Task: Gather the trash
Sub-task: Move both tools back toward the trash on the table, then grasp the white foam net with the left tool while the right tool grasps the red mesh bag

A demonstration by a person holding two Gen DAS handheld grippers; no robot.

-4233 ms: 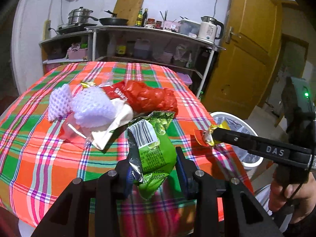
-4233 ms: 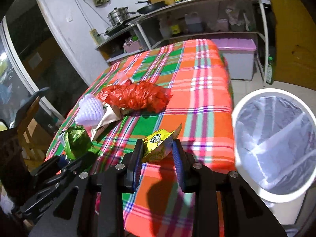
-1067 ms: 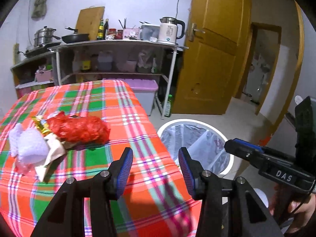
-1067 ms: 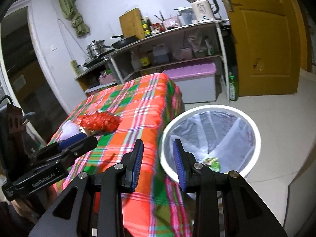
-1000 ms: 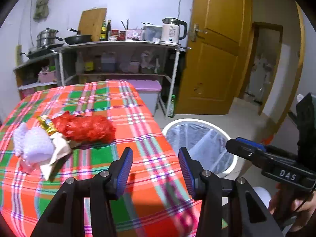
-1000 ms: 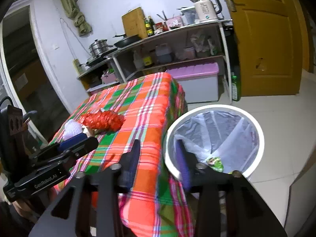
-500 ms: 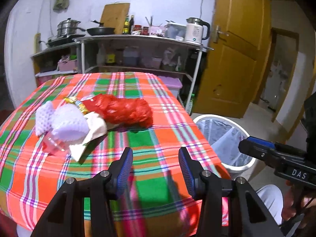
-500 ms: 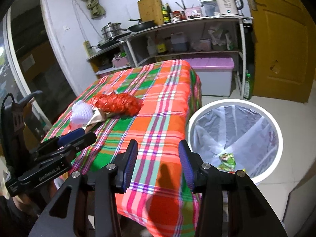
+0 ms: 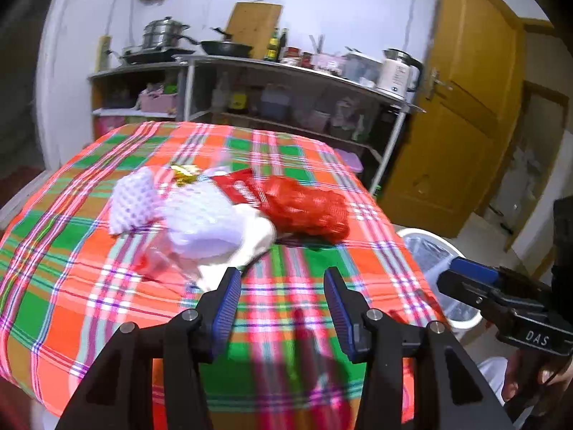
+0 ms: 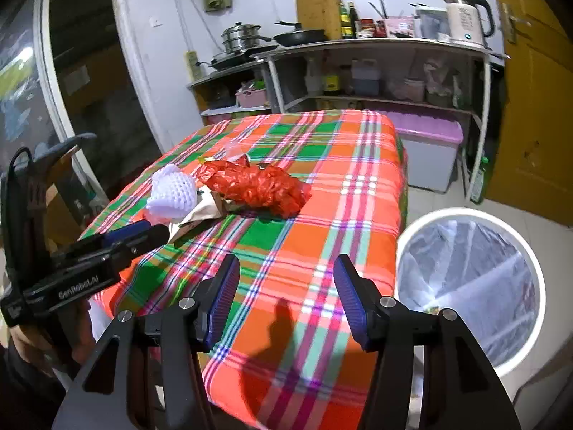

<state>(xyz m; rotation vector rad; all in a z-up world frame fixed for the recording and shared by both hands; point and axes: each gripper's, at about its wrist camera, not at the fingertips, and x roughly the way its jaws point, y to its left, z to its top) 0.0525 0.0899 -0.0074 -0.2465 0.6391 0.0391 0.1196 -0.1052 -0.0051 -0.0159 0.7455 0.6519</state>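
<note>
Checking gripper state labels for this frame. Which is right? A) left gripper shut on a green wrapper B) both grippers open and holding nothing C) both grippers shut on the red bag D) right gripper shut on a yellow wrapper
B: the left gripper and the right gripper each show a wide gap between the blue pads with only plaid tablecloth behind, and the red mesh bag lies untouched on the table.

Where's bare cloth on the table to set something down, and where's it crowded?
Bare: near tablecloth between both open grippers and the trash pile, plus the strip toward the bin. Crowded: left-centre, where red mesh bag, white foam net and paper overlap.
</note>
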